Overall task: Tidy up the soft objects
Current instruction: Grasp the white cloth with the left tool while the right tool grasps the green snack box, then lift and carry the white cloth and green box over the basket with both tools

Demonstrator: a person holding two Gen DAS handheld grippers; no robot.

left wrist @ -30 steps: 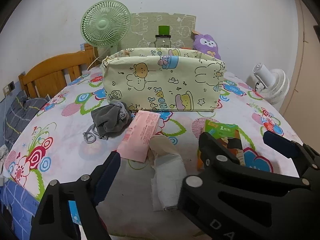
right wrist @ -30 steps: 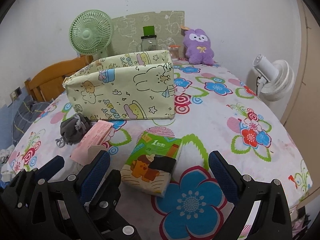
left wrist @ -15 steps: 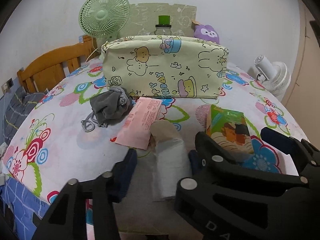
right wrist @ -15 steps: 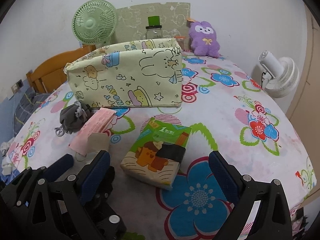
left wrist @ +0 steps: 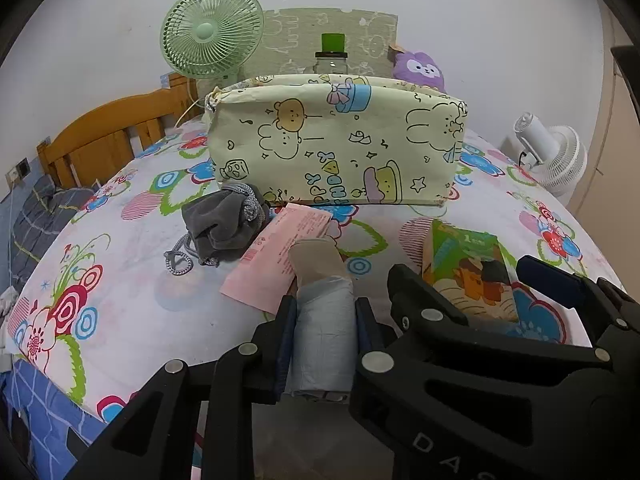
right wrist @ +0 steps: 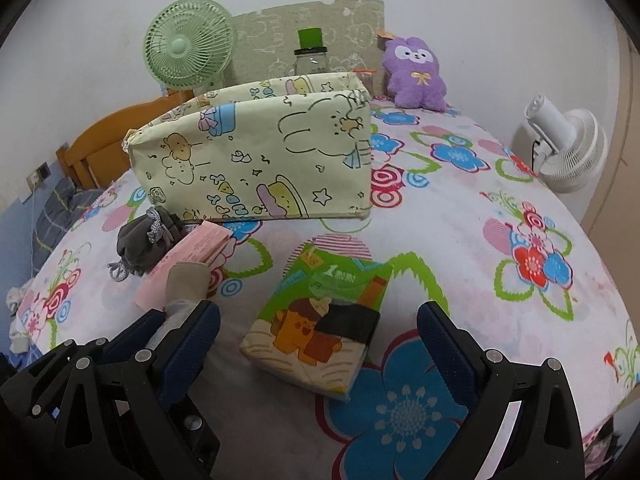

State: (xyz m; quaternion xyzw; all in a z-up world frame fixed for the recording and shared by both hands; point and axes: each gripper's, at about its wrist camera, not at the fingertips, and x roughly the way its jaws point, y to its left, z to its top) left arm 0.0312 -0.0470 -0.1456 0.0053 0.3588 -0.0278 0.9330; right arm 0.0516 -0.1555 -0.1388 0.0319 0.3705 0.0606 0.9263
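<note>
Our left claw [left wrist: 325,332] pinches the rolled sock [left wrist: 320,312] lying on the bed [left wrist: 120,300] beside the pink packet [left wrist: 280,256]. Our right claw [right wrist: 320,340] stands spread over the tissue pack [right wrist: 320,320].

- Rolled sock/cloth bundle [left wrist: 322,320], grey-white w/ beige end: I've got it clamped btwn my left gripper [left wrist: 325,312] pads, beige end over pink pack.
- Pink flat pack [left wrist: 280,256]: lying flat, touching grey pouch.
- Grey drawstring pouch [left wrist: 224,224]: crumpled, just in front of fabric bin.
- Green tissue pack [right wrist: 320,320]: flat on the bedsheet.
- Fabric bin [left wrist: 336,152]: pale yellow, cartoon print, upright, open top.
</note>
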